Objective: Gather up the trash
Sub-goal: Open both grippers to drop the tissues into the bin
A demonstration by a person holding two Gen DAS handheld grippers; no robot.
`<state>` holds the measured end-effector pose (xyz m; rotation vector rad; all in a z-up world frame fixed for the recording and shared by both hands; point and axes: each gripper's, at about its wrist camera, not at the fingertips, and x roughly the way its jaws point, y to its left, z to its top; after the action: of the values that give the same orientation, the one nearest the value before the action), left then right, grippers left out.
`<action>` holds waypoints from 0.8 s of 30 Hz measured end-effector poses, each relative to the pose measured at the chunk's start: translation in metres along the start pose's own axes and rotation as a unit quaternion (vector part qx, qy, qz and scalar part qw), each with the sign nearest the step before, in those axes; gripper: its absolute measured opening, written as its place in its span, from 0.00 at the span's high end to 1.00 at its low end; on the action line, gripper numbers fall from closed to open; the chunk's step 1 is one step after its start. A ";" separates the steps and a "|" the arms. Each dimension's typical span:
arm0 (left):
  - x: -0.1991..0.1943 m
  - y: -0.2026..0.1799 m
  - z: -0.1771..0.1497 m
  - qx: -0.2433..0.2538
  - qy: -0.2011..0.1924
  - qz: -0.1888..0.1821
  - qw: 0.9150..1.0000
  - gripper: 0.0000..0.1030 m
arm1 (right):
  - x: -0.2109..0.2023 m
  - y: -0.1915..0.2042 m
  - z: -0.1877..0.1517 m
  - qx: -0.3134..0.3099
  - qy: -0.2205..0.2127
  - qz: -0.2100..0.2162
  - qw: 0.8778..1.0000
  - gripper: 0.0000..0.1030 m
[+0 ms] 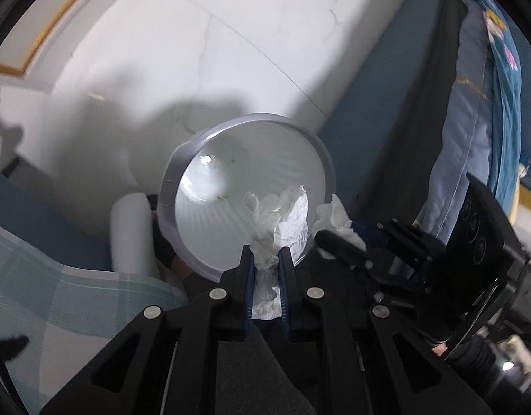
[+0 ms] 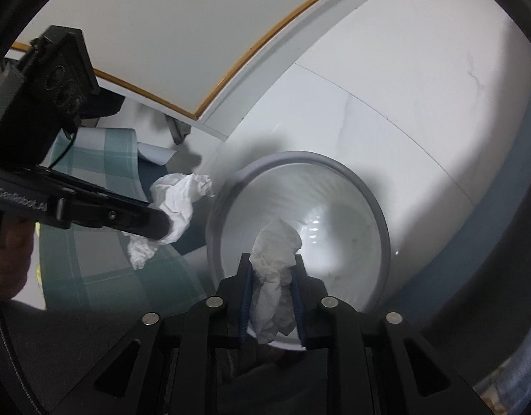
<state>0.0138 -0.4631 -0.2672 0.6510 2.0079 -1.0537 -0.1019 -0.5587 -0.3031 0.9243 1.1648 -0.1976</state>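
Left gripper [image 1: 266, 254]: jaws nearly together, clamped on crumpled tissue [image 1: 277, 221] above bin [image 1: 168, 186] rim. Right gripper [image 2: 271, 266]: jaws slightly apart, second tissue [image 2: 274, 273] wedged between pads, over bin opening.

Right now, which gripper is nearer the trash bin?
Right, by a little. The right gripper hangs over the trash bin, above its open mouth, with a crumpled tissue; the left gripper sits just outside the rim, holding a second tissue.

The left gripper's fingers [image 1: 285, 269] hide the lower folds of the crumpled tissue [image 1: 282, 221]; the waste bin [image 1: 168, 186] rim blurs, its base hidden.
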 end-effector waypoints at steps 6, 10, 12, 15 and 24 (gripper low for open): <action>0.015 0.006 0.008 -0.023 0.012 -0.005 1.000 0.59 | 0.010 -0.004 0.001 0.003 0.019 -0.017 1.000 0.47; 0.009 0.006 0.008 -0.027 -0.004 -0.008 1.000 0.38 | 0.003 -0.003 -0.001 -0.010 0.020 -0.018 1.000 0.40; 0.004 0.003 0.009 -0.027 -0.008 -0.006 1.000 0.37 | -0.003 -0.001 -0.003 -0.015 0.017 -0.022 0.999 0.39; -0.013 0.000 0.010 -0.017 -0.034 0.003 0.999 0.37 | -0.013 0.003 -0.003 -0.023 0.008 -0.028 0.999 0.39; -0.127 -0.026 -0.037 0.026 -0.241 0.148 0.959 0.37 | -0.079 0.019 0.008 -0.055 -0.076 -0.037 0.995 0.30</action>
<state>0.0540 -0.4572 -0.1391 0.6269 1.4185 -0.9736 -0.1188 -0.5773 -0.2251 0.7566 1.0593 -0.2565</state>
